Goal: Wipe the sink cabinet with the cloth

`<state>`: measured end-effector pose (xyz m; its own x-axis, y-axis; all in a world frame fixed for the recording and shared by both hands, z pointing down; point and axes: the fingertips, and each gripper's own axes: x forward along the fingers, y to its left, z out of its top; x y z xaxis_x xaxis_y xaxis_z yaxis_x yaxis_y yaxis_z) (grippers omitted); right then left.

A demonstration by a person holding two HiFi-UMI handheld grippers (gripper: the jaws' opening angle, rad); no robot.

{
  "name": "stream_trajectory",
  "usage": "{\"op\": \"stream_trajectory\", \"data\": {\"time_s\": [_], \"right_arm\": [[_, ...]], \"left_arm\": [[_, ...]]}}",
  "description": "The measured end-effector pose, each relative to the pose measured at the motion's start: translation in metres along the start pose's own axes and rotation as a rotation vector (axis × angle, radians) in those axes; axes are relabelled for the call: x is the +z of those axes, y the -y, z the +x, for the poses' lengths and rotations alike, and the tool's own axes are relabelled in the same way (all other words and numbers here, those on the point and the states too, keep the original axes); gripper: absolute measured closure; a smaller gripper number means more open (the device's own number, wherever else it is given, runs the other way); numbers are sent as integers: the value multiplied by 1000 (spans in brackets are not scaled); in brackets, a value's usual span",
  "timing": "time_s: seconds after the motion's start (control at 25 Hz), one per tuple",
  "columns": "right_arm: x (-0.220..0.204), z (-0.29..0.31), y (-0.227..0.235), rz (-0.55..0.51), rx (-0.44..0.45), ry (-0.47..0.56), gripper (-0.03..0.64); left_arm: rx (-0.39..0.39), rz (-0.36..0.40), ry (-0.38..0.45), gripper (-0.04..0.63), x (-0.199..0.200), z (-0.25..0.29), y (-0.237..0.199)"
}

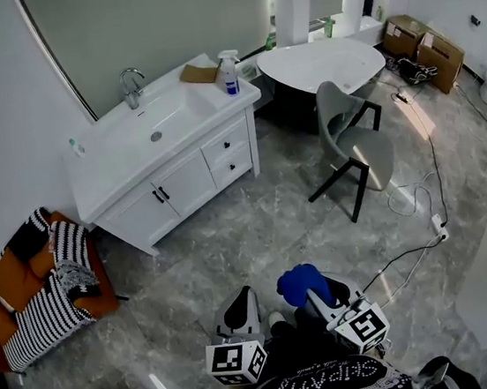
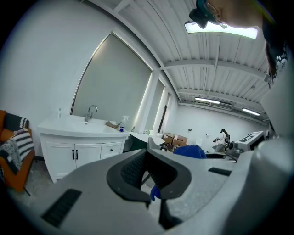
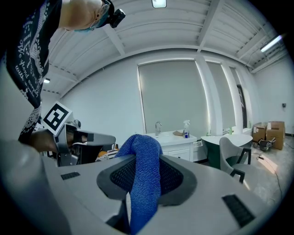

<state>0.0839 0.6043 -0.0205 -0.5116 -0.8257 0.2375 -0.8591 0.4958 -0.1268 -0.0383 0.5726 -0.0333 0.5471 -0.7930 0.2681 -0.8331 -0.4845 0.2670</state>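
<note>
Nearest, low in the head view: right tongs (image 1: 322,298) clamped on the blue cloth (image 1: 302,283), fabric bunched above the jaws and draped down between the pads in the right gripper view. Just beside, to the left: left tongs (image 1: 239,303), jaws pressed together, gripping nothing; a small blue scrap low behind the pads, not identifiable. No wiping under way yet, by the look of it. Off to the left: orange seat (image 1: 6,283) with striped cushions. Ahead and leftward, across bare grey stone floor (image 1: 265,222), well apart from both tongs: white sink cabinet (image 1: 183,175), long axis running near-left to far-right, doors and drawers facing this way. Left tongs slightly nearer to it, but cloth on the right side; likely a walk forward, then a reach with the right. On its top: faucet (image 1: 130,87), spray bottle (image 1: 227,72), a brown item (image 1: 199,73). Beyond, rightward: round white table (image 1: 320,65), grey chair (image 1: 354,139), cardboard boxes (image 1: 424,45). Cables (image 1: 418,202) loose on the floor.
</note>
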Motion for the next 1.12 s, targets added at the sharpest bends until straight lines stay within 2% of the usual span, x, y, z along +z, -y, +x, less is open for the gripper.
{"op": "stream_trajectory", "data": {"time_s": [0.36,0.6,0.76,0.96,1.12], "right_arm": [[-7,8,13,30,0,7,511],[-3,32,28,44,71,-14,511],[8,51,48,26,122,-18,511],[31,72,79,-5,198,12,511],[43,87,107,-32,241,38,511]], "left_arm": [[58,-16,-18,591,-8,1,-7],[149,-64,-45,591,-19,9,-22],[201,-59,-14,591,-6,26,-28],[203,-54,42,591,17,67,-12],[178,-10,86,591,37,101,6]]}}
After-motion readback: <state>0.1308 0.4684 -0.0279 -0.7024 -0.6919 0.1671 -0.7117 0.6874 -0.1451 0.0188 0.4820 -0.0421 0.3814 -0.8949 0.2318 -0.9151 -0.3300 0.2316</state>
